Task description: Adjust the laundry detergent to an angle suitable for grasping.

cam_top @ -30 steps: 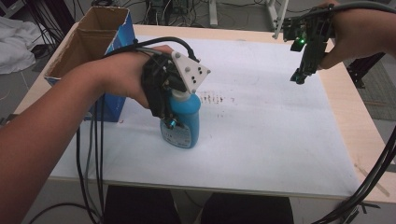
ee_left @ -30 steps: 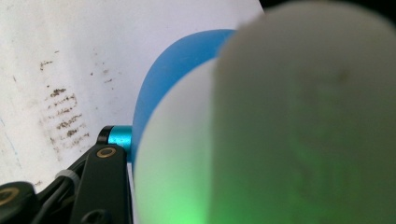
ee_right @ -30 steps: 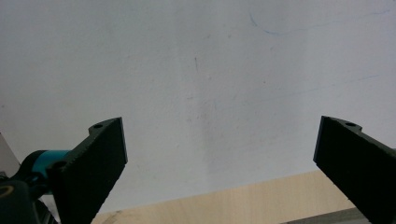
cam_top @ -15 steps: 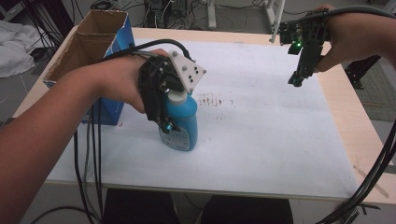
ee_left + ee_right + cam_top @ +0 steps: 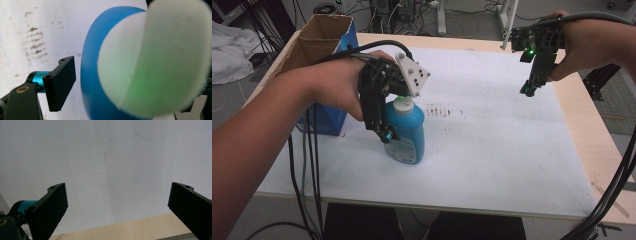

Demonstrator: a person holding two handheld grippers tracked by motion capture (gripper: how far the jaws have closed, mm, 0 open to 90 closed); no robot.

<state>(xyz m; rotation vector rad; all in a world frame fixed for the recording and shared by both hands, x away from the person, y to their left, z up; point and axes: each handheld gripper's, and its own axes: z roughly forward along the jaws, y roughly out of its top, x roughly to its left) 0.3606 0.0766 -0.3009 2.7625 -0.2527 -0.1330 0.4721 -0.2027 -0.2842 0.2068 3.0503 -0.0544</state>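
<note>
**A:** What's new around the blue bottle (image 5: 406, 134)?

**B:** The left claw (image 5: 384, 131) has just been spreading its jaws. A second ago, from the high view, it was clamped on the bottle's neck; now, in the left gripper view, one black jaw stands off the bottle's side with white worktop (image 5: 30, 22) showing in the gap. The bottle is between the jaws, but that pad isn't pressing on it. The other jaw is hidden behind the white cap (image 5: 160, 65), so I can't speak for that side.

**A:** And where does the bottle sit?

**B:** Upright on the white sheet, just to the right of the cardboard box (image 5: 319, 45) and its blue carton, with the brown smudge marks (image 5: 439, 111) just behind it. It has stayed on that spot across the three high views.

**A:** So what does the loosening mean?

**B:** I'd read it as a release: the bottle is set down and standing by itself, and that placement looks finished. The hand is close over the cap, so a careless lift could tip the bottle.

**A:** The right claw (image 5: 530, 91)?

**B:** Well to the right of the bottle, above the far part of the sheet, jaws wide apart with nothing between them. It hangs where it was a second ago.
</note>
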